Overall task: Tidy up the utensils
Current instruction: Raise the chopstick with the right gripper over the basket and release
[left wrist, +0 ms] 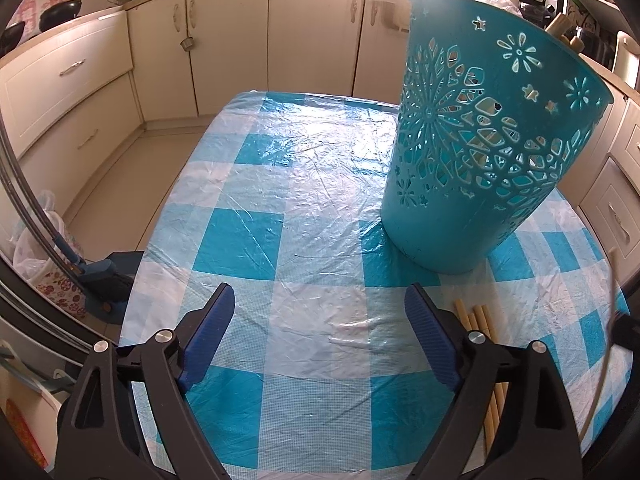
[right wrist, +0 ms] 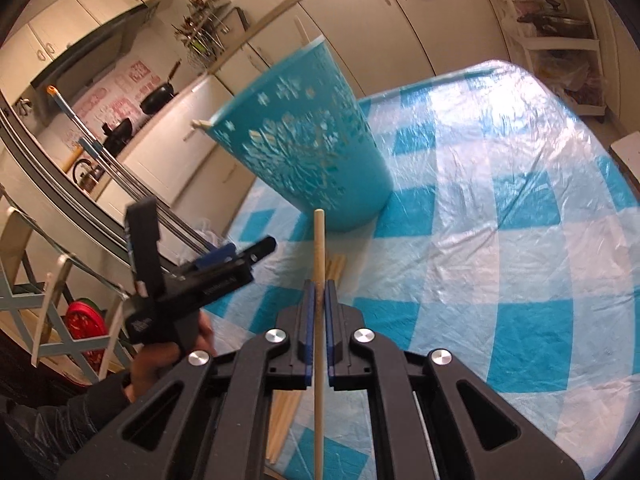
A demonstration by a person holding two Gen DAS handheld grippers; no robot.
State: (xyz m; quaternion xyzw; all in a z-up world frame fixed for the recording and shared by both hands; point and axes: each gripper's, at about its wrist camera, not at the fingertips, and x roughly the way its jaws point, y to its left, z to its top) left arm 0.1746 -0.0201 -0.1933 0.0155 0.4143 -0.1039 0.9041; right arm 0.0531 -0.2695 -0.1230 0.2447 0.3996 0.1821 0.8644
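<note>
A teal perforated basket [left wrist: 480, 140] stands on the blue-checked tablecloth [left wrist: 304, 184], with chopsticks showing through its holes. It also shows in the right wrist view [right wrist: 316, 148], with stick ends above its rim. My left gripper [left wrist: 320, 300] is open and empty, low over the cloth in front of the basket. Several wooden chopsticks [left wrist: 476, 316] lie on the cloth by its right finger. My right gripper [right wrist: 319, 292] is shut on one wooden chopstick [right wrist: 319, 248], held above the loose chopsticks [right wrist: 335, 266], its tip pointing toward the basket base.
Kitchen cabinets [left wrist: 240, 32] run behind the table, with woks [left wrist: 60, 14] on the counter at left. The left hand-held gripper body [right wrist: 192, 280] shows left of my right gripper. A white shelf unit [right wrist: 560, 40] stands at far right. Bags sit on the floor [left wrist: 40, 240].
</note>
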